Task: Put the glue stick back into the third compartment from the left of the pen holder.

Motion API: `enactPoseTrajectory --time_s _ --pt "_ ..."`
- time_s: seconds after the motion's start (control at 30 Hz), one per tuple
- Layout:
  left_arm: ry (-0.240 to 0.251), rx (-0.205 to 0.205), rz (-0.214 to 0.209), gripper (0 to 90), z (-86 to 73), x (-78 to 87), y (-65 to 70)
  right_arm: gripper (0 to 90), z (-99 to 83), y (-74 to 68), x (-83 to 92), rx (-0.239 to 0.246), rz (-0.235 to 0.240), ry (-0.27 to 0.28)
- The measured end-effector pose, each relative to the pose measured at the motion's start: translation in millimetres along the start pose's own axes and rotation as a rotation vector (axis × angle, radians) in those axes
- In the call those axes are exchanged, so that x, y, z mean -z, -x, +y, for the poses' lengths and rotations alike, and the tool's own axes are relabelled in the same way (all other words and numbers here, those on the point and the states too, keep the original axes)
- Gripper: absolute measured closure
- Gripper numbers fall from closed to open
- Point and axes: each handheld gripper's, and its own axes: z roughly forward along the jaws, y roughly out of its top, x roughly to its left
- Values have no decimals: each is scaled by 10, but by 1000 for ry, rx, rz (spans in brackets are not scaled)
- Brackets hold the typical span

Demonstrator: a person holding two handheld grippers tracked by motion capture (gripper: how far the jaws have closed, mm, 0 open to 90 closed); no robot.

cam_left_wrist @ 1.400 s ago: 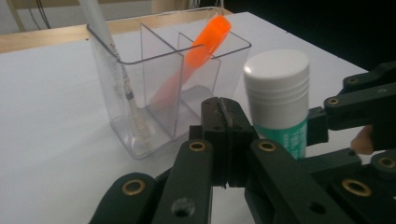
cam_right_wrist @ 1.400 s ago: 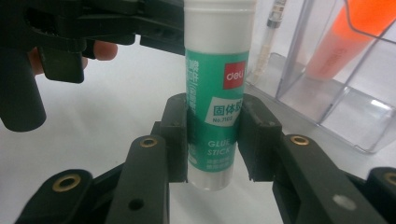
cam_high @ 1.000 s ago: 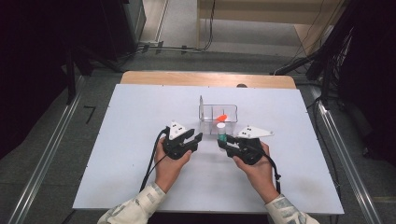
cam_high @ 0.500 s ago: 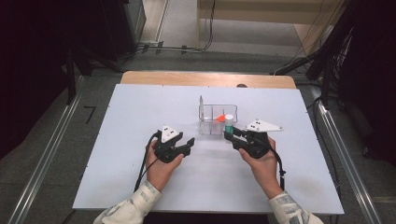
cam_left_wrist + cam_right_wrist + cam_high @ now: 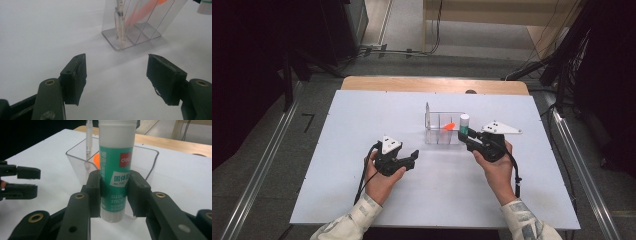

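Your right gripper [image 5: 113, 195]: jaws clamp upright green-white glue stick [image 5: 115, 167] | your left gripper [image 5: 116, 77]: jaws empty, just been opening | clear plastic organizer box [image 5: 436, 134] beside, on desk [image 5: 337, 150].

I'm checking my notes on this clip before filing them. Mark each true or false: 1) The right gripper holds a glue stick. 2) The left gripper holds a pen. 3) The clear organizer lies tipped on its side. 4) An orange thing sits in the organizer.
1) True: the right gripper is clamped on the upright glue stick.
2) False: the left gripper is open, nothing between its jaws.
3) False: the clear organizer stands upright on the white table.
4) True: an orange thing leans inside it.
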Motion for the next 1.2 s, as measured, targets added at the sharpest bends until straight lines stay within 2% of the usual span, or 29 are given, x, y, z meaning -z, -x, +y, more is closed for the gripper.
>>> enactPoseTrajectory --time_s 0.5,0.7,1.0,1.2 --pt "17 11 6 330 8 21 -29 639 181 80 -114 -23 -23 50" --pt "22 17 7 329 10 26 -41 639 252 81 -231 -26 -33 62" --pt "21 16 9 329 9 34 -57 638 241 174 -381 -52 -68 38" --pt "21 17 8 329 9 30 -52 638 211 187 -446 -61 -66 16"
